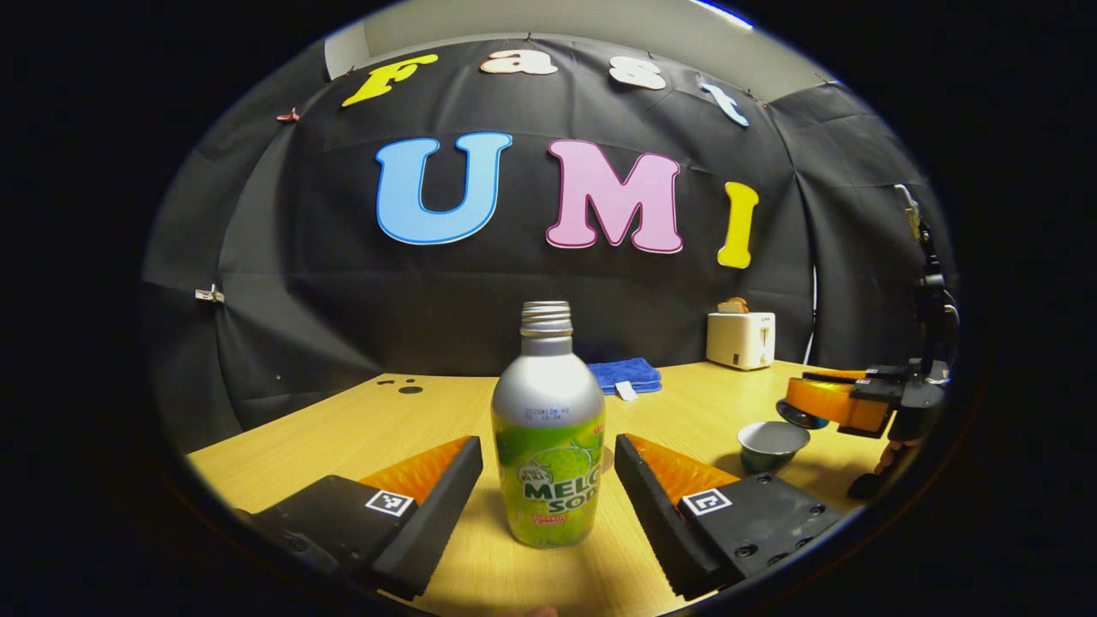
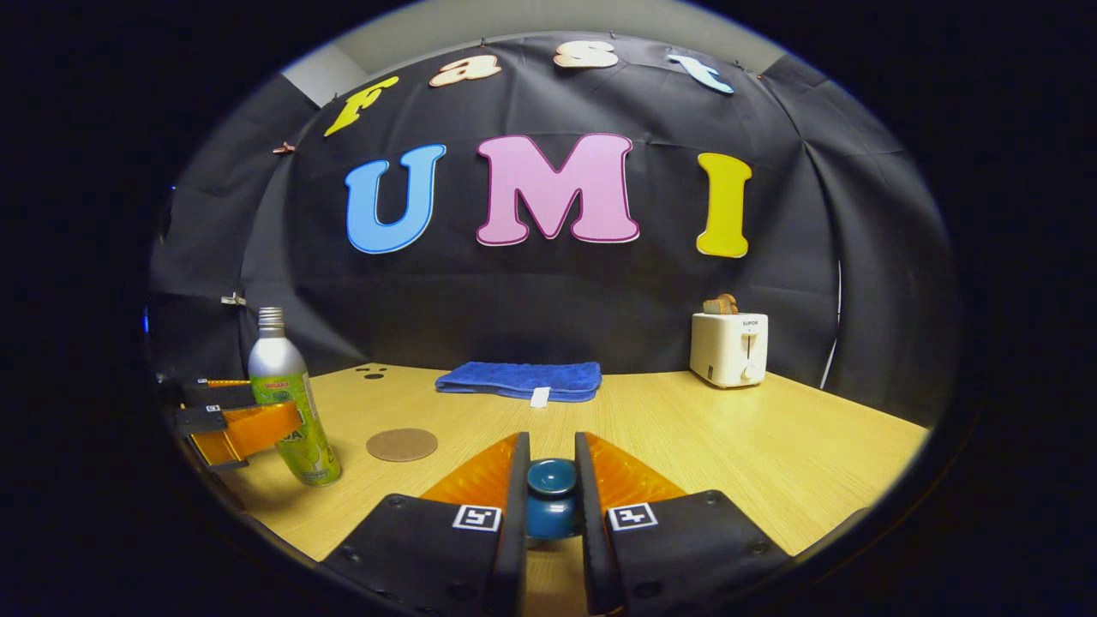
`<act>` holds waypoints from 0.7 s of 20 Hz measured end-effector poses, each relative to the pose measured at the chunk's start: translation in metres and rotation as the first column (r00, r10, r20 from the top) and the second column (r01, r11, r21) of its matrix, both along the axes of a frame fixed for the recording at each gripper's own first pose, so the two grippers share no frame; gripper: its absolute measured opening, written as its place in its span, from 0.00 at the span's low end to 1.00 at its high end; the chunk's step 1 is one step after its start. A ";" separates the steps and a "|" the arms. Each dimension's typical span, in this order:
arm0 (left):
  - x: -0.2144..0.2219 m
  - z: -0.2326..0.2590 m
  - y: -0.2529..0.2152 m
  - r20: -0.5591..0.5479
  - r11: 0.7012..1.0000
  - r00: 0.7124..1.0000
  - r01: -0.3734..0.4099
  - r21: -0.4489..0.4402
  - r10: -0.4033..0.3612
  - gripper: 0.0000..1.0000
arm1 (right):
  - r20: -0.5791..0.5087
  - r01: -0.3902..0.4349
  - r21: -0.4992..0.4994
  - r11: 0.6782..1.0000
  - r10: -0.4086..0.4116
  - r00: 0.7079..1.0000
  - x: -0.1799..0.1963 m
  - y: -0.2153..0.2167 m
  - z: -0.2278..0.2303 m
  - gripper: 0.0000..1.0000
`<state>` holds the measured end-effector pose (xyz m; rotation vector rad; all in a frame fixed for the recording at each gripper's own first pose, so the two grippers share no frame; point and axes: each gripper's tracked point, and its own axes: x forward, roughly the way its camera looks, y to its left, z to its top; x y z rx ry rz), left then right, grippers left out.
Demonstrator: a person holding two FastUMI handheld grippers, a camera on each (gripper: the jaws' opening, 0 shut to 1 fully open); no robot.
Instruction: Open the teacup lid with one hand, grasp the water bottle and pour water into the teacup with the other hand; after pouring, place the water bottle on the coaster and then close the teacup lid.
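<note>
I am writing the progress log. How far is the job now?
Done: the lid is off the teacup, pinched in the right gripper. In hand: the left gripper sits open around the bottle, not gripping yet. Left: pouring, setting the bottle on the coaster, closing the lid.

In the left gripper view, the soda bottle (image 1: pixel 548 437) stood in the middle of the frame, with bare table (image 1: pixel 360 428) on both sides. At the right, the open teacup (image 1: pixel 773 444) and the other gripper (image 1: pixel 844 401) blocked the way.
</note>
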<state>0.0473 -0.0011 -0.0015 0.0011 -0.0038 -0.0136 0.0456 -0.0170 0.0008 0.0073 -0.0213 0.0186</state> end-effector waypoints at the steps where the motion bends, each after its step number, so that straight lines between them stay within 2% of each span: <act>1: 0.005 0.000 0.000 -0.001 1.000 1.000 0.001 0.000 -0.001 0.98 | 0.000 0.002 0.000 1.000 -0.002 1.000 0.000 -0.003 0.000 0.30; 10: 0.038 -0.001 0.004 0.000 1.000 1.000 -0.008 0.000 0.008 0.98 | 0.002 0.071 -0.001 0.997 -0.071 0.997 0.004 -0.052 0.002 0.30; 12: 0.041 0.000 0.004 -0.001 1.000 1.000 -0.010 0.000 0.010 0.93 | 0.002 0.077 -0.001 0.997 -0.077 0.997 0.006 -0.060 0.001 0.30; 13: 0.043 -0.001 0.004 -0.001 1.000 1.000 -0.016 0.000 0.016 0.84 | 0.001 0.075 -0.001 0.997 -0.075 0.997 0.005 -0.063 0.001 0.30; 14: 0.043 -0.001 0.004 -0.003 1.000 1.000 -0.017 0.001 0.017 0.84 | 0.000 0.075 -0.001 0.997 -0.075 0.997 0.006 -0.066 0.001 0.30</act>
